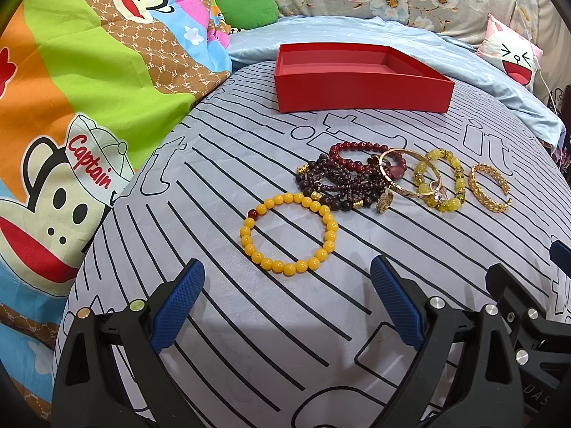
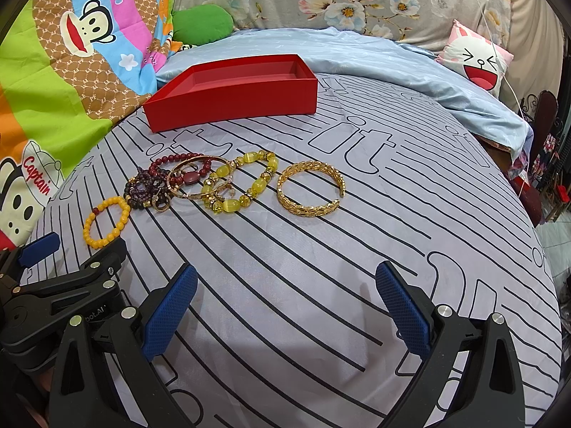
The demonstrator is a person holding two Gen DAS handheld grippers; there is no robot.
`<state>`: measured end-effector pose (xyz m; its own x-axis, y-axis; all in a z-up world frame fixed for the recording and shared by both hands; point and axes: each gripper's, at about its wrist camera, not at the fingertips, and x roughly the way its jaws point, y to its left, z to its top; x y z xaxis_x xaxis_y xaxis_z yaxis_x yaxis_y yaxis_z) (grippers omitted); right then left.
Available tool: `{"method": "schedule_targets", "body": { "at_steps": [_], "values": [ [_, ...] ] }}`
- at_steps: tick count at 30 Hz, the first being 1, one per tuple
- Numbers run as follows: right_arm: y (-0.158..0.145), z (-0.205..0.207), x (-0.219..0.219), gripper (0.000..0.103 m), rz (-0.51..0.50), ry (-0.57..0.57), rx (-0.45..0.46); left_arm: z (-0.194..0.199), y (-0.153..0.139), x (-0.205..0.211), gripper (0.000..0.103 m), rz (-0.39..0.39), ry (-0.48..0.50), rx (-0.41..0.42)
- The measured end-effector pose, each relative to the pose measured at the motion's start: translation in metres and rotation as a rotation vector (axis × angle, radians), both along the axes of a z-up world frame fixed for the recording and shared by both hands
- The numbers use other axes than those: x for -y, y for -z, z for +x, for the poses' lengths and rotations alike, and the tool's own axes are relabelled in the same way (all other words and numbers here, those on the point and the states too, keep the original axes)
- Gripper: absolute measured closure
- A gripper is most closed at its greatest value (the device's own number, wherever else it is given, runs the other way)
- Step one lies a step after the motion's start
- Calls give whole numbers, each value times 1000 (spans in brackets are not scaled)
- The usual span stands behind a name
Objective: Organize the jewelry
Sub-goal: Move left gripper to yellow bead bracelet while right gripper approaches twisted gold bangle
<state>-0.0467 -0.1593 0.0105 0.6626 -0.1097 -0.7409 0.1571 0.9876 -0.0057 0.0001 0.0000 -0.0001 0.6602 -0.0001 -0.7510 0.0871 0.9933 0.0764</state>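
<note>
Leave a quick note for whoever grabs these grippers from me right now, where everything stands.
Left gripper: open, holding nothing. Right gripper: open, holding nothing.
Red box sits on the striped sheet; no jewelry visible inside.
All jewelry lies in front of it: yellow bead bracelet, tangled dark bead pile, yellow-green bracelet, gold cuff.
Done: nothing. Left: every piece still to sort.

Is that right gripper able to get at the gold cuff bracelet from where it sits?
Probably yes. The right gripper is open, and the gold cuff bracelet lies alone ahead of it, apart from the other bracelets, with only bare striped sheet between.
</note>
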Motion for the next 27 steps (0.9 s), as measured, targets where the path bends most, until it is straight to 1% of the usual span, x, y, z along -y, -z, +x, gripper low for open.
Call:
{"method": "schedule_targets", "body": {
  "at_steps": [10, 18, 21, 22, 27],
  "values": [
    [0, 1, -1, 6, 0, -1, -1, 0, 0, 0, 13, -3, 1, 0],
    [1, 0, 0, 6, 1, -2, -4, 0, 0, -2, 13, -34, 0, 1],
    [2, -1, 1, 6, 7, 0, -6, 2, -2, -9, 13, -57, -11, -7],
    [7, 0, 0, 6, 11, 2, -7, 3, -2, -12, 13, -64, -16, -10],
    [6, 2, 5, 7, 2, 14, -20, 8, -3, -24, 13, -65, -45, -20]
  ]
}}
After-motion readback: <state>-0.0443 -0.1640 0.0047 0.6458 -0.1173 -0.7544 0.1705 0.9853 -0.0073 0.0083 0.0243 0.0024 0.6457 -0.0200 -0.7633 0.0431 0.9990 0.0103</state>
